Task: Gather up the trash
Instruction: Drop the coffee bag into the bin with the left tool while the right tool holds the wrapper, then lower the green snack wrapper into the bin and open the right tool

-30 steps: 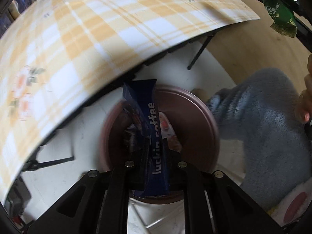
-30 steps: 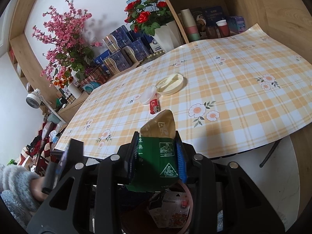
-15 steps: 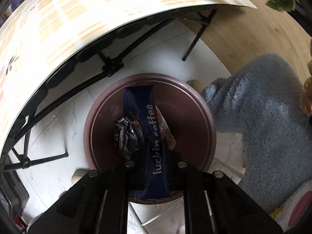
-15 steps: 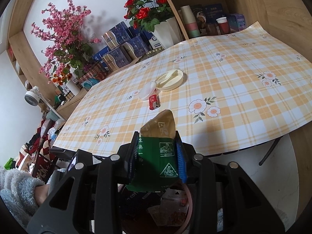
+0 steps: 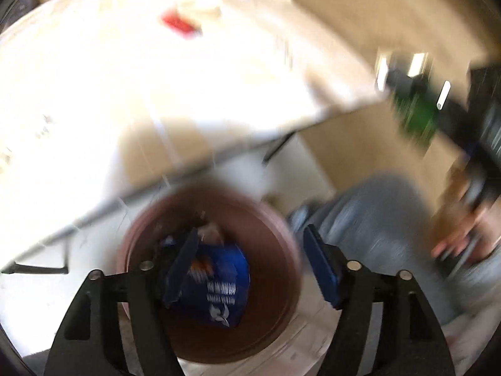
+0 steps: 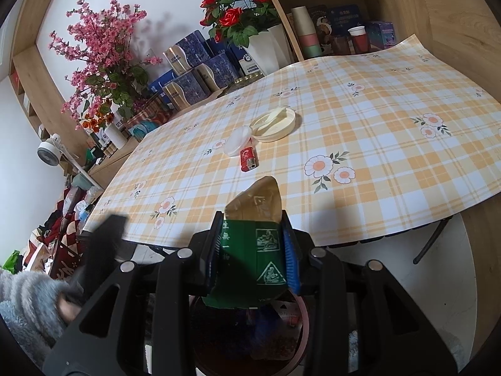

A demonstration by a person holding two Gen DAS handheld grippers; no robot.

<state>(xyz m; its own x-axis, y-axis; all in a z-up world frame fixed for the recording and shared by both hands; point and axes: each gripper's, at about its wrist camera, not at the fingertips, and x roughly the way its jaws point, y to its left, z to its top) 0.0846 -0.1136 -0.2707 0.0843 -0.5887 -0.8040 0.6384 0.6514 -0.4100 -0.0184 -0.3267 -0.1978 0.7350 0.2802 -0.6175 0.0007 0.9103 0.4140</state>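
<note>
The left tool [image 5: 250, 263] has just been opening and now stands wide apart above the brown bin [image 5: 281, 228] on the floor under the near edge of the desk [image 6: 360, 131]; nothing is pressed between its pads, and the blue coffee packet [image 5: 216, 285] lies loose inside the bin, though this view is badly blurred. The right tool [image 6: 252, 250] is clamped on a green wrapper [image 6: 250, 263] with a torn gold top, held over the same bin just off the desk's near edge. On the desk, toward its middle, lie a red lighter [image 6: 248, 163], a small white lid [image 6: 237, 141] and a cream round lid [image 6: 275, 123], close together. A grey fleece sleeve [image 6: 28, 304] shows at lower left.
</note>
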